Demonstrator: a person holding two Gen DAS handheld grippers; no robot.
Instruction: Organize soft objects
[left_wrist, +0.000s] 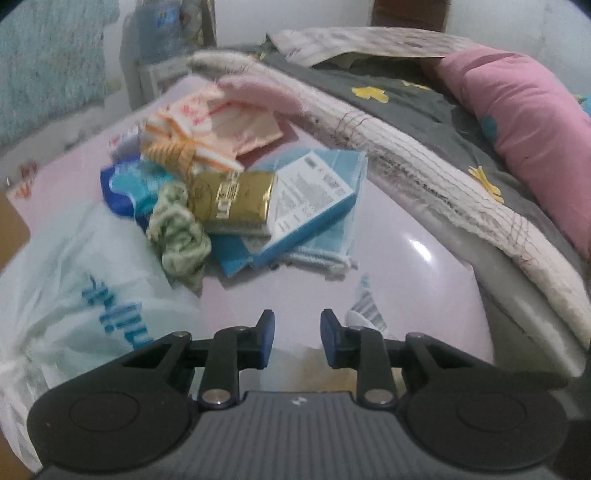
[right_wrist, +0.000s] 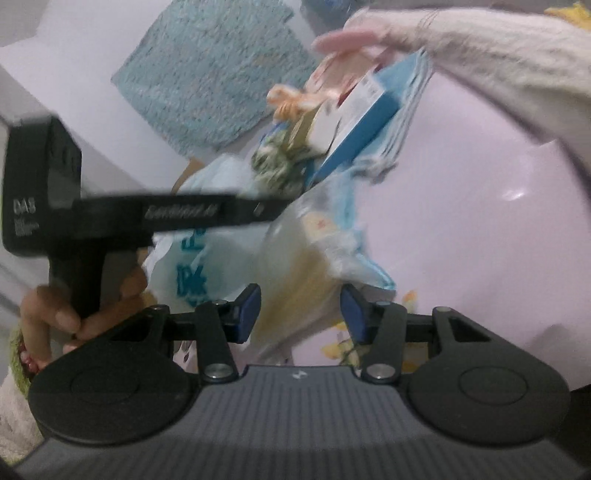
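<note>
Your left gripper (left_wrist: 293, 341) has its jaws apart over bare pink table (left_wrist: 406, 266), gripping nothing. Your right gripper (right_wrist: 301, 312) has its jaws apart around a translucent plastic bag (right_wrist: 295, 258); whether the pads press it, you cannot tell. The heap of soft things sits centre-left in the left view: a green scrunchie (left_wrist: 179, 229), a gold packet (left_wrist: 232, 201), a blue box (left_wrist: 310, 205).

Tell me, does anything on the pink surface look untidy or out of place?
Yes. A gold packet, a blue box and a green scrunchie lie heaped crookedly, mixed together, beside a crumpled plastic bag.
</note>
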